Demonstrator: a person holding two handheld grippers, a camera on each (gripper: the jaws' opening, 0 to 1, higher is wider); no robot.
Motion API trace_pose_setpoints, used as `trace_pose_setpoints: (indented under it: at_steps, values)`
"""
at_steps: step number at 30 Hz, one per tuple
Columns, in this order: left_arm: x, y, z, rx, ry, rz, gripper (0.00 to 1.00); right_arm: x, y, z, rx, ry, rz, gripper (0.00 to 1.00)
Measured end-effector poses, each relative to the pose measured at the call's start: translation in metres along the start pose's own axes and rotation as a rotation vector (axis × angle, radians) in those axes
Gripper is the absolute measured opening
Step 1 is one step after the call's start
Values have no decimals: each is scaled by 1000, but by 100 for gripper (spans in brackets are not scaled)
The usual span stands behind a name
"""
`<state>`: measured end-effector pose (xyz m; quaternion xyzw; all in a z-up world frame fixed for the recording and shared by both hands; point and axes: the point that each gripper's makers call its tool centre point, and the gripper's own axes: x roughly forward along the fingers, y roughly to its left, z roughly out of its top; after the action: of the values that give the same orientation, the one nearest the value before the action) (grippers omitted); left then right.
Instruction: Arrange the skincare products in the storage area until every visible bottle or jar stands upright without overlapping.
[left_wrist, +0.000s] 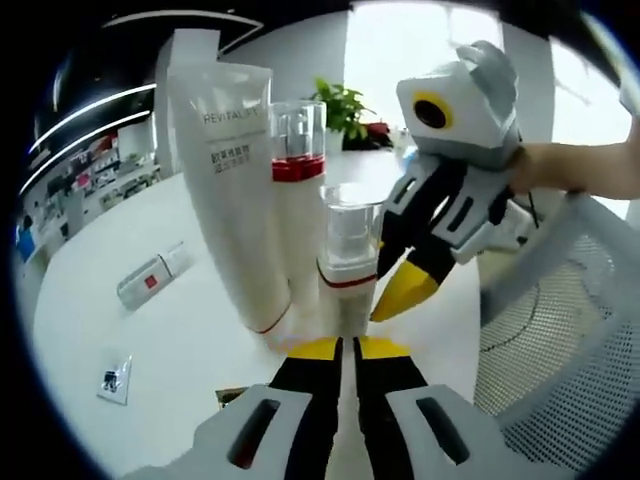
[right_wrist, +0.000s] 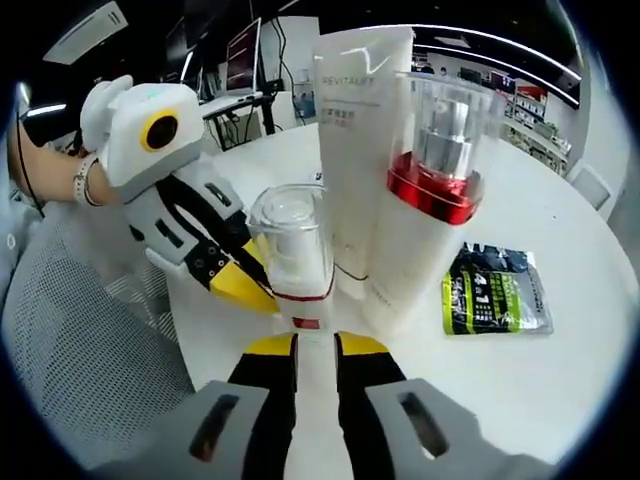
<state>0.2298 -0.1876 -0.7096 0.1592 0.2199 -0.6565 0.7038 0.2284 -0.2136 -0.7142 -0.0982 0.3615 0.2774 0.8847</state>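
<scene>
Three products stand upright, close together, on the white round table (left_wrist: 90, 300): a tall white tube (left_wrist: 235, 200) (right_wrist: 355, 130), a tall white bottle with a red band and clear cap (left_wrist: 297, 200) (right_wrist: 430, 200), and a short clear-capped bottle (left_wrist: 348, 250) (right_wrist: 295, 255) in front. A small clear bottle with a red label (left_wrist: 155, 278) lies flat to the left. My left gripper (left_wrist: 350, 348) (right_wrist: 245, 288) is shut just before the short bottle. My right gripper (right_wrist: 317, 345) (left_wrist: 405, 292) is shut, its yellow tip beside that bottle's base. Neither holds anything.
A white sachet (left_wrist: 115, 378) lies near the table edge and a green-black sachet (right_wrist: 495, 290) lies beside the tall bottle. A white mesh chair (left_wrist: 560, 340) (right_wrist: 80, 320) stands against the table. A potted plant (left_wrist: 340, 105) sits at the far side.
</scene>
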Motion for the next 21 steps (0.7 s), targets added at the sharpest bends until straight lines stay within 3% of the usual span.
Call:
trace_pose_setpoints:
  at_steps: [8,21]
  values:
    - [3,-9,1,21,16,-34,4,2,2,3,-24,-7,14,12]
    - [15,2,0,77,65,-8,10,0,-2,2,1,-14,-8,9]
